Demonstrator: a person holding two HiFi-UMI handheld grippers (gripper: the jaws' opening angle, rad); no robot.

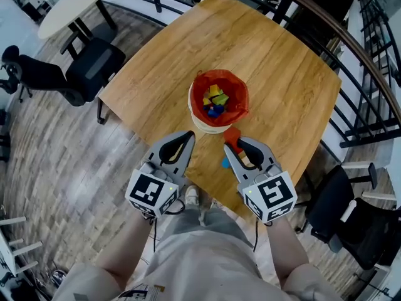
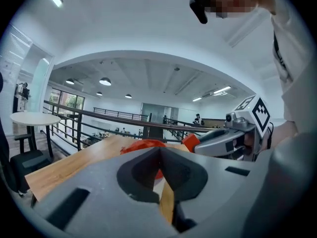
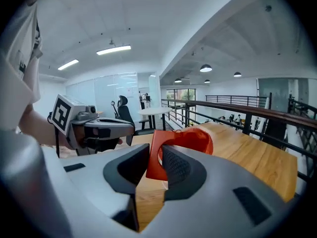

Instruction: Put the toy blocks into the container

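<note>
A white container (image 1: 199, 124) lined with a red bag stands mid-table and holds several coloured blocks (image 1: 215, 100). My right gripper (image 1: 230, 142) hangs just in front of the container, shut on a red block (image 3: 152, 157) that sticks out past its pads. The red bag (image 3: 198, 139) shows right behind that block. My left gripper (image 1: 189, 137) is beside it on the left, its jaws shut with nothing between them (image 2: 159, 152). In the left gripper view, the red block (image 2: 189, 142) shows at the right gripper's tip. A small blue block (image 1: 224, 163) lies on the table under the right gripper.
The wooden table (image 1: 276, 74) ends close to the person's legs, with its corner at the left (image 1: 103, 96). A black office chair (image 1: 69, 74) and a round white table (image 1: 69, 5) stand at the far left. A dark railing (image 1: 351, 49) runs along the right.
</note>
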